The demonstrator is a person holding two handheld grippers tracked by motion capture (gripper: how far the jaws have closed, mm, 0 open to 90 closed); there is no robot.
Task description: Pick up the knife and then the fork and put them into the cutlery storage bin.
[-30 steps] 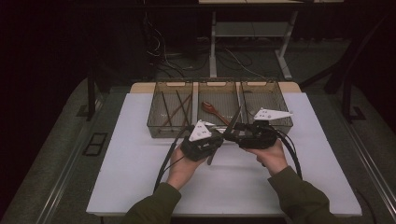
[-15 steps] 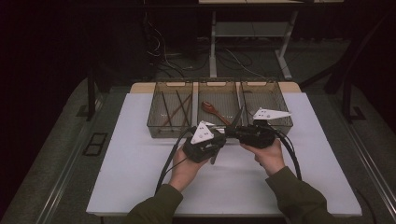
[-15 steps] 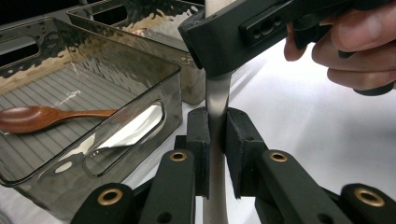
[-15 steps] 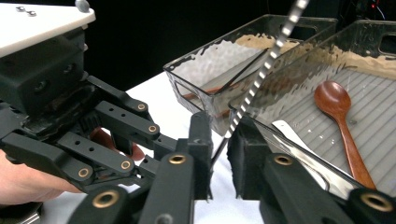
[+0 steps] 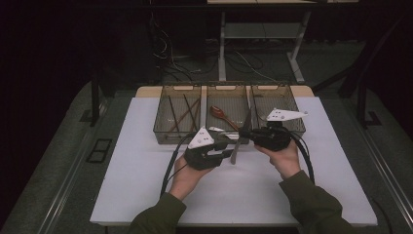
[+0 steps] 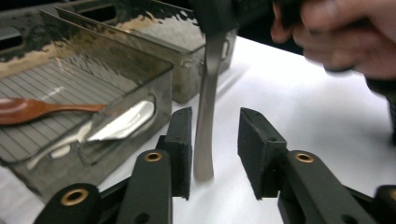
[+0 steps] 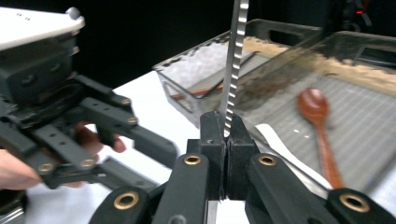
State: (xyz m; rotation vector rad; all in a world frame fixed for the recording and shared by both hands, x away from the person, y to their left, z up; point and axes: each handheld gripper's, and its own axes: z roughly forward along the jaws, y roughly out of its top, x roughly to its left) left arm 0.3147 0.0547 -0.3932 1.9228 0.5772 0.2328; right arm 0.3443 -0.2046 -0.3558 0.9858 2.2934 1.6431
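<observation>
the right tongs [image 7: 225,140] are clamped on a serrated knife [image 7: 232,70]; its handle hangs between the left tongs [image 6: 215,144], whose jaws have just been opening clear of it, above the worktop [image 5: 272,185].

White worktop [image 5: 146,185], rectangular, seen from the person's side. Three clear, smoke-tinted trays stand side by side along its far edge, touching one another: left tray [image 5: 160,132], middle tray [image 5: 227,89], right tray [image 5: 292,105]. They are centred between the far corners. A tan strip [image 5: 146,91] shows just behind the far edge.
</observation>
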